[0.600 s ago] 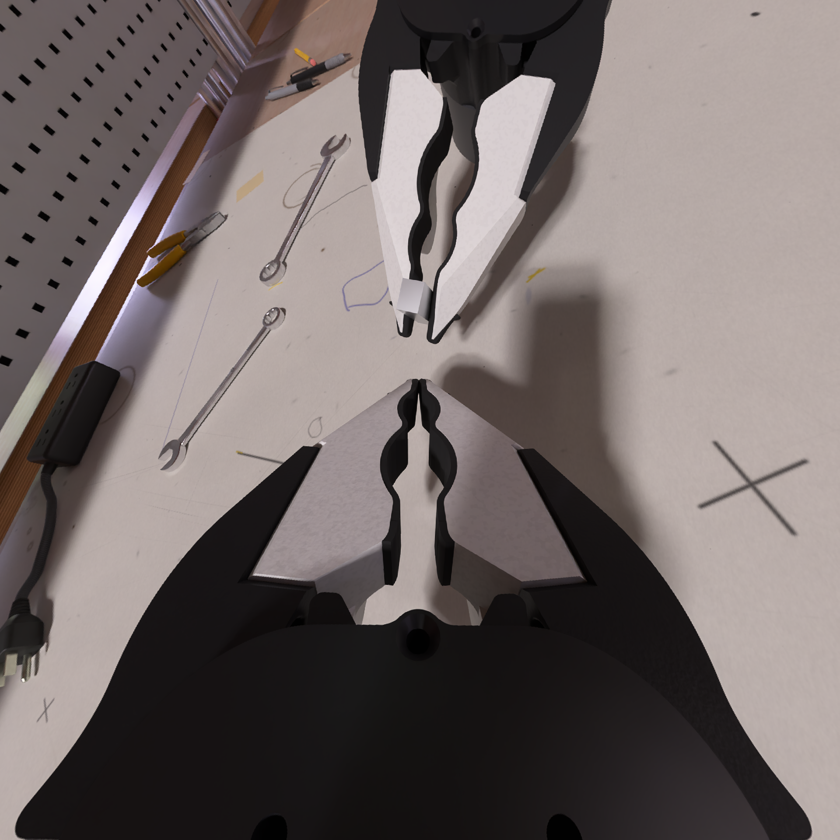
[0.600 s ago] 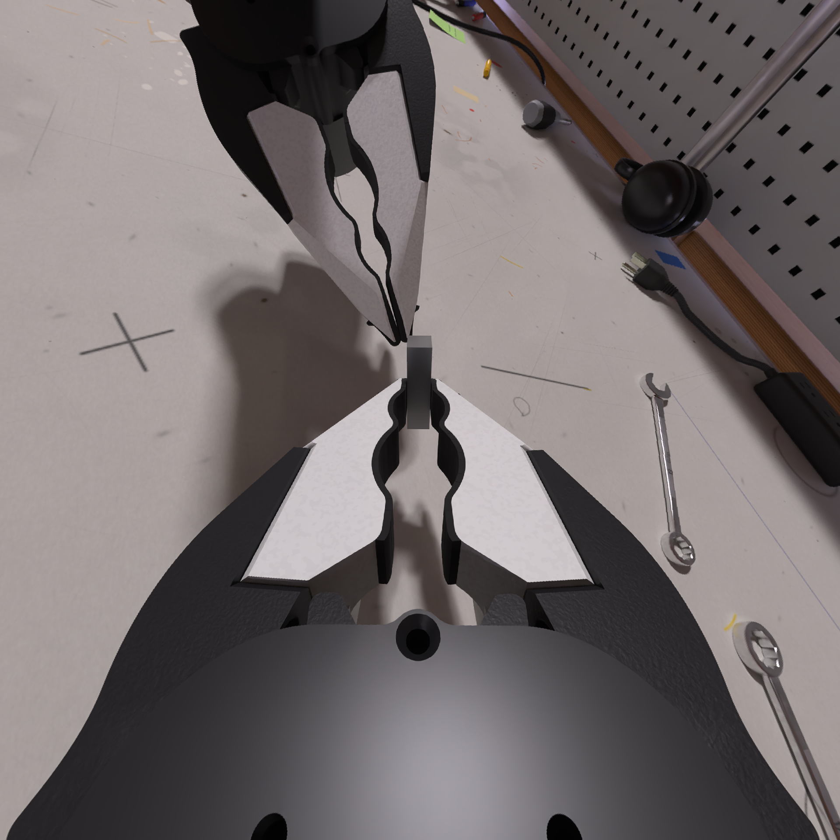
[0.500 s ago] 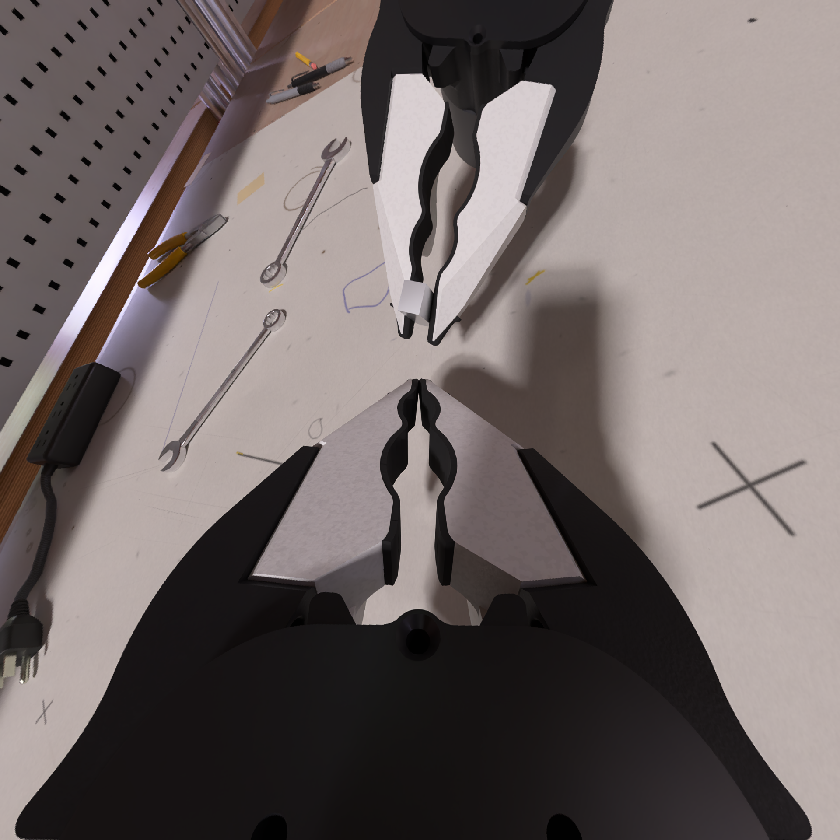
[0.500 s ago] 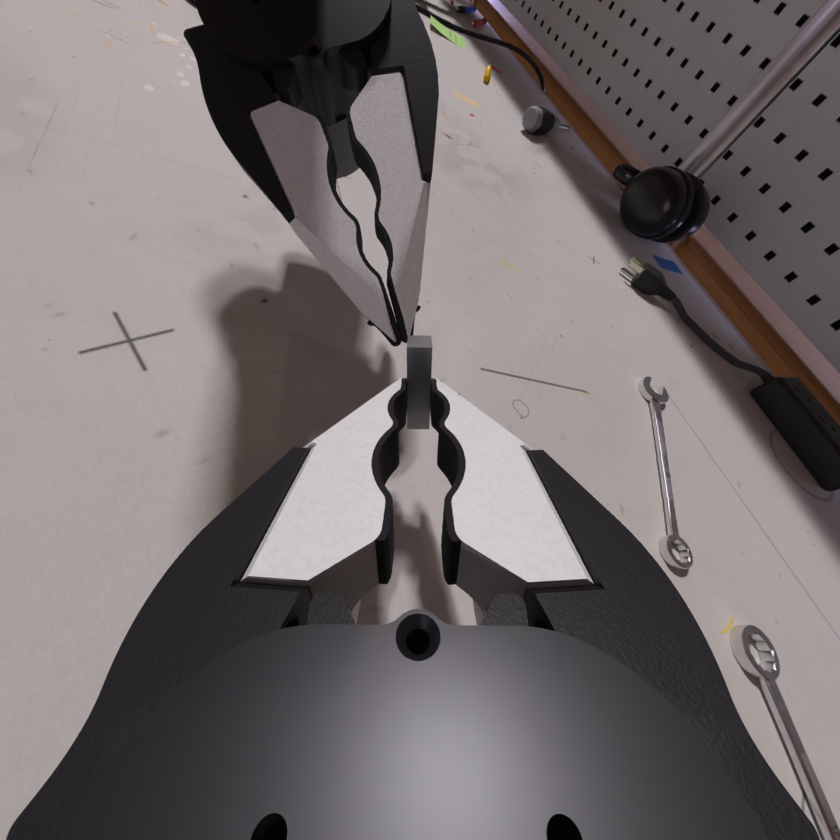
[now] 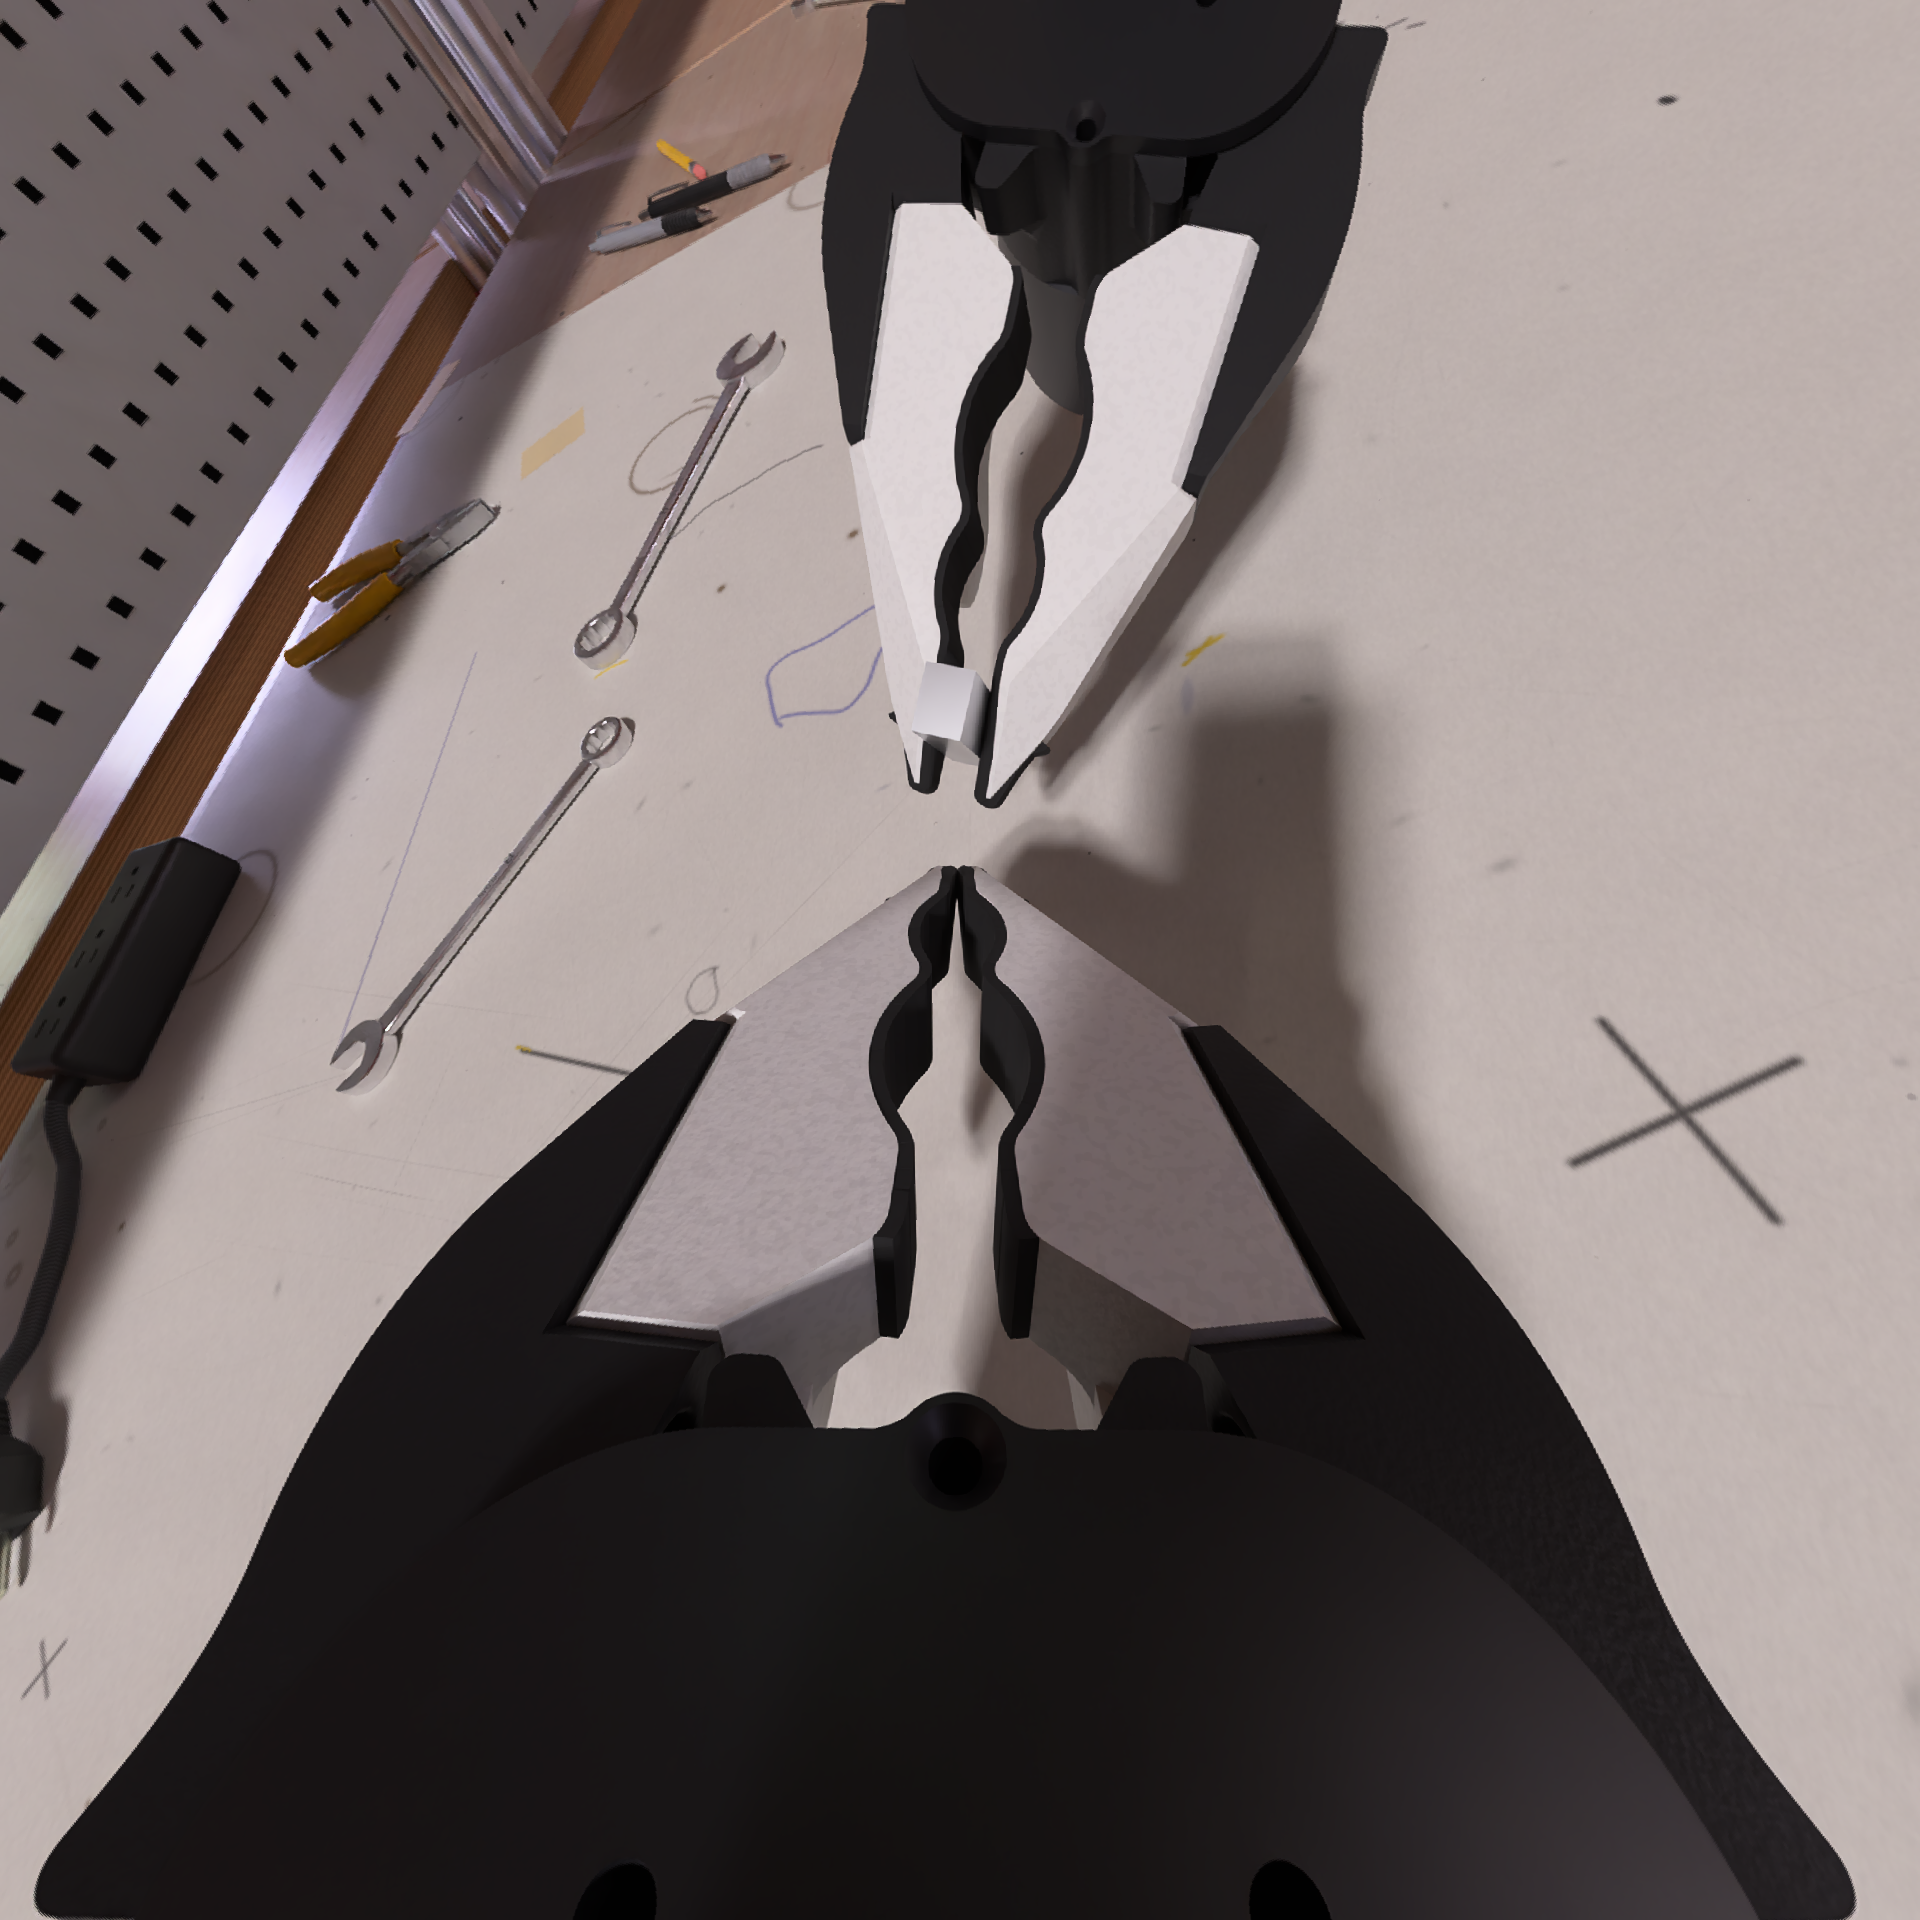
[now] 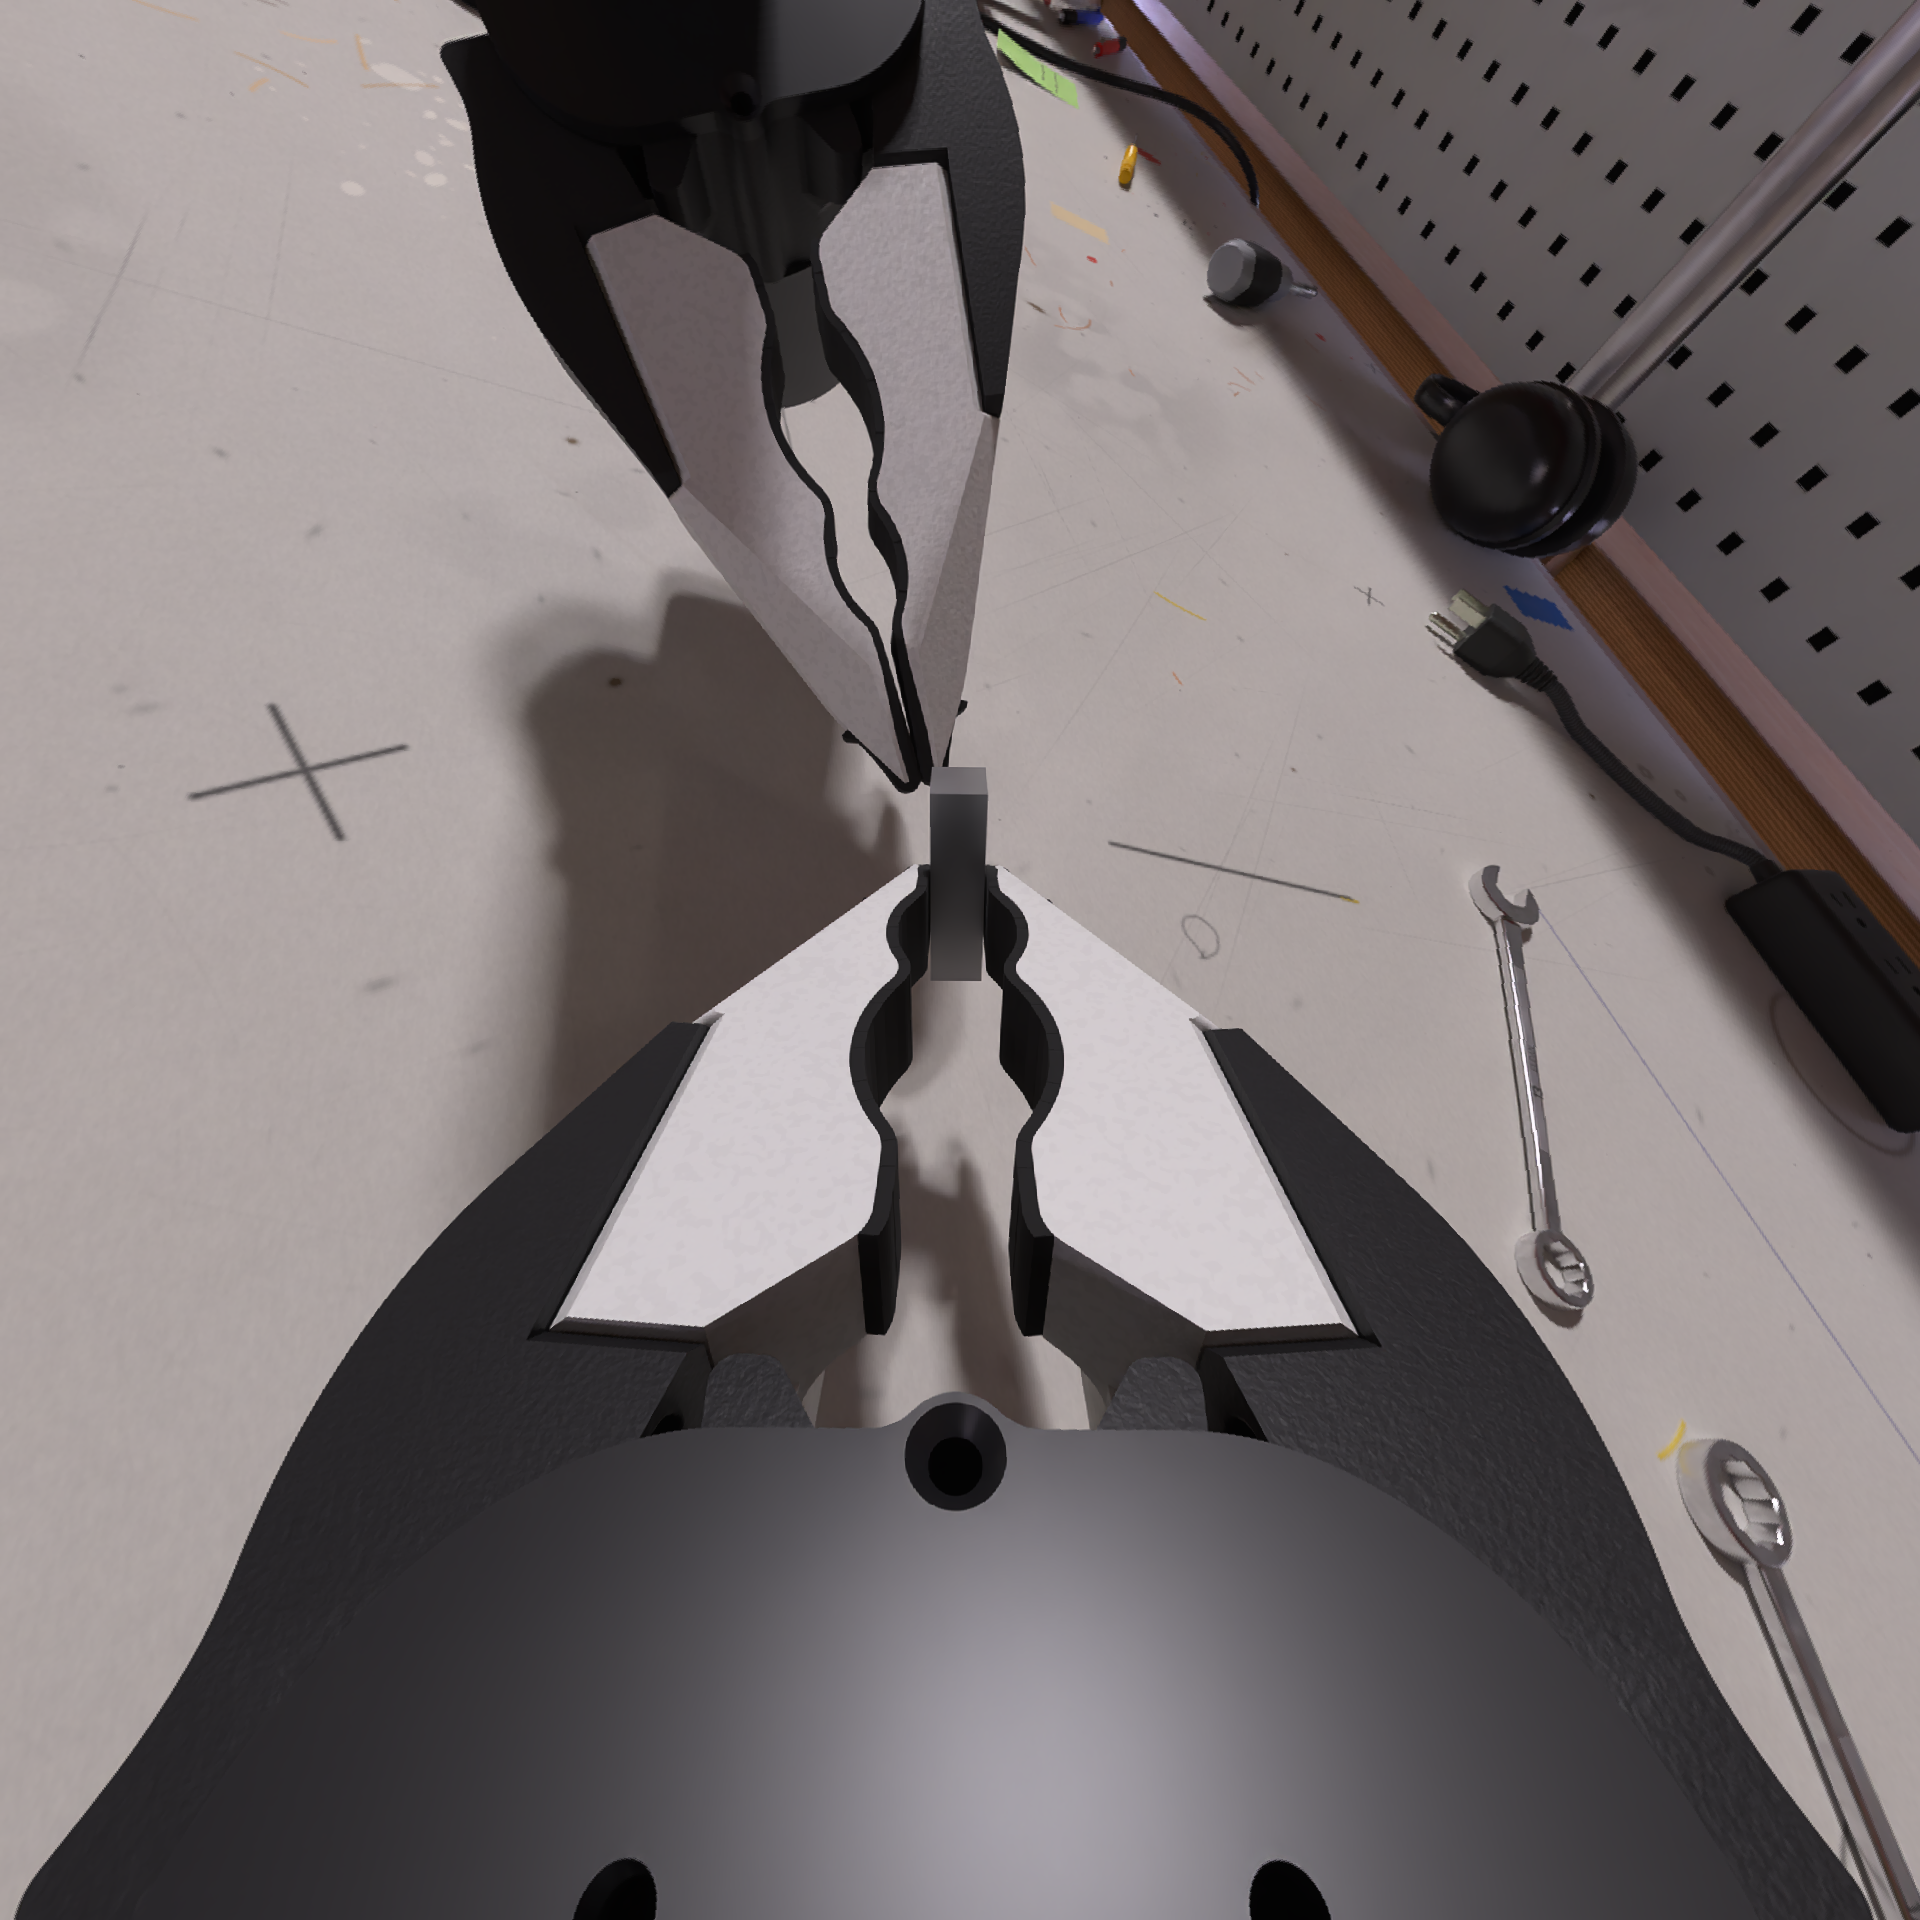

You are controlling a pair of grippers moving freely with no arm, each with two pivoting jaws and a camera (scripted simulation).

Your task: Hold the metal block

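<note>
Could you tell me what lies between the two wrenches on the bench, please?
Only bare benchtop separates the upper wrench from the lower wrench, as the left wrist view shows.

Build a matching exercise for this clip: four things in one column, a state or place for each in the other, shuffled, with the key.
1. metal block
2. left gripper
3. pliers
4. power strip

A. shut, holding nothing
B. yellow-handled, lying near the pegboard rail
C. clamped between the right gripper's fingertips
D. black, with a cord running to a plug

Pairs: 1-C, 2-A, 3-B, 4-D

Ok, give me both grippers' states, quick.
Left gripper: shut, holding nothing.
Right gripper: shut on the small grey metal block.
</note>
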